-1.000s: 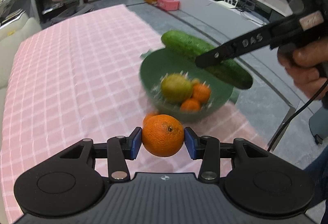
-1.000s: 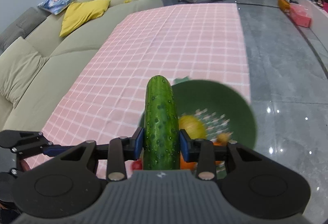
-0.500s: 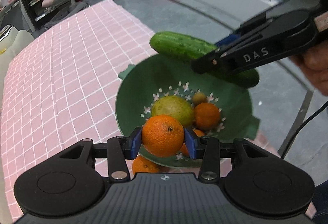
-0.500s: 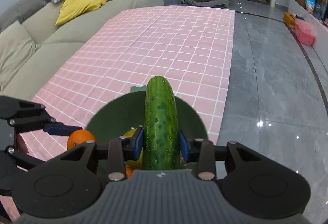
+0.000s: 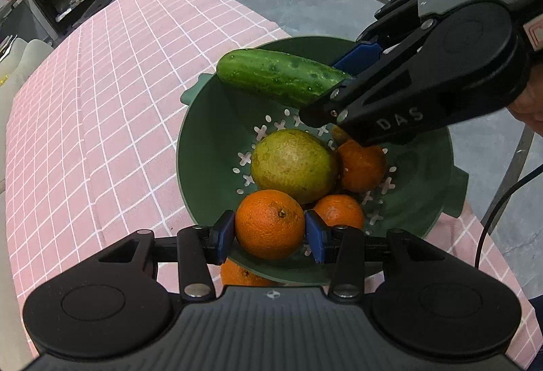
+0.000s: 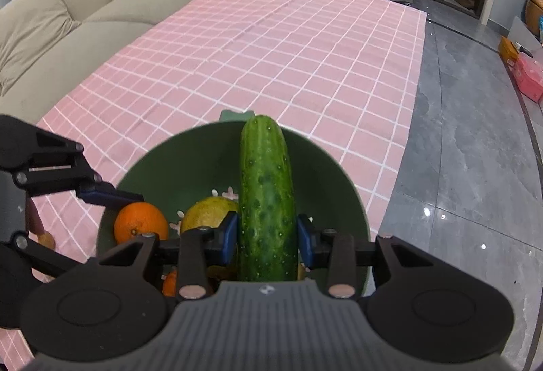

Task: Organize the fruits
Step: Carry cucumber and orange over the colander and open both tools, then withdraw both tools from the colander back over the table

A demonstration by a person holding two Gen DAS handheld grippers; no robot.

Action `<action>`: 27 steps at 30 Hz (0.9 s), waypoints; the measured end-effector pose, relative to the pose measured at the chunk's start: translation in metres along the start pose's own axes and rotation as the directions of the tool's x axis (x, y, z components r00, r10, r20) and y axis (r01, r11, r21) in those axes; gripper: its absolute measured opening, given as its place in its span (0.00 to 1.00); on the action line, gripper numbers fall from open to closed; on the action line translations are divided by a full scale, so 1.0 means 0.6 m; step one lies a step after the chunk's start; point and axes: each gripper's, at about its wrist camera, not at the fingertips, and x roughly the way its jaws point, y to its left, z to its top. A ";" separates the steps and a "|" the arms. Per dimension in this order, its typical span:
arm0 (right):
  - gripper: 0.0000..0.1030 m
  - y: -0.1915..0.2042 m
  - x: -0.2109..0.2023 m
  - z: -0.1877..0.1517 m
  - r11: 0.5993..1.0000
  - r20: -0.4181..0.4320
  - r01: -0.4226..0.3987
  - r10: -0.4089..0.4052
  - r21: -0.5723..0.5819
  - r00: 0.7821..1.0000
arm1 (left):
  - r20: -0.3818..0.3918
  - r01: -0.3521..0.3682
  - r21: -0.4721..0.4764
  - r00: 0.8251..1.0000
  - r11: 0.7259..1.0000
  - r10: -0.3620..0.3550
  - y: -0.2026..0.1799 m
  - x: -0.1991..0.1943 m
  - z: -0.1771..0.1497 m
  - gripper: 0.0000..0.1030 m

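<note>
My left gripper [image 5: 269, 232] is shut on an orange [image 5: 269, 223] and holds it over the near rim of a green colander bowl [image 5: 207, 140]. In the bowl lie a yellow-green pear-like fruit [image 5: 293, 164] and two small oranges [image 5: 361, 167]. My right gripper [image 6: 266, 237] is shut on a cucumber [image 6: 266, 194] and holds it level above the bowl [image 6: 169, 167]; the cucumber also shows in the left wrist view [image 5: 278, 75]. The held orange shows in the right wrist view [image 6: 141, 225].
Another orange [image 5: 237, 274] lies on the pink checked tablecloth [image 5: 85, 106] beside the bowl's near rim. The bowl stands near the table's right edge, with grey floor [image 6: 475, 150] beyond. A beige sofa [image 6: 68, 14] runs along the far left side.
Both grippers have moved in over the bowl. The orange now hangs above the near rim, and the cucumber has come lower over the bowl's far side.
</note>
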 end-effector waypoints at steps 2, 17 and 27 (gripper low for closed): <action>0.33 0.002 0.008 -0.001 1.000 -0.012 0.008 -0.008 -0.008 1.000 | -0.009 0.000 0.000 1.000 1.000 0.000 -0.002 0.005 0.002 0.49; 0.44 -0.021 -0.057 0.012 0.989 0.132 0.003 -0.023 0.146 0.991 | 0.086 -0.053 -0.037 0.995 0.998 0.056 0.016 -0.083 0.000 0.82; 0.43 -0.017 -0.179 -0.027 0.940 0.244 0.029 -0.118 0.339 0.963 | 0.132 -0.047 -0.286 0.987 0.957 0.087 0.086 -0.212 -0.126 0.82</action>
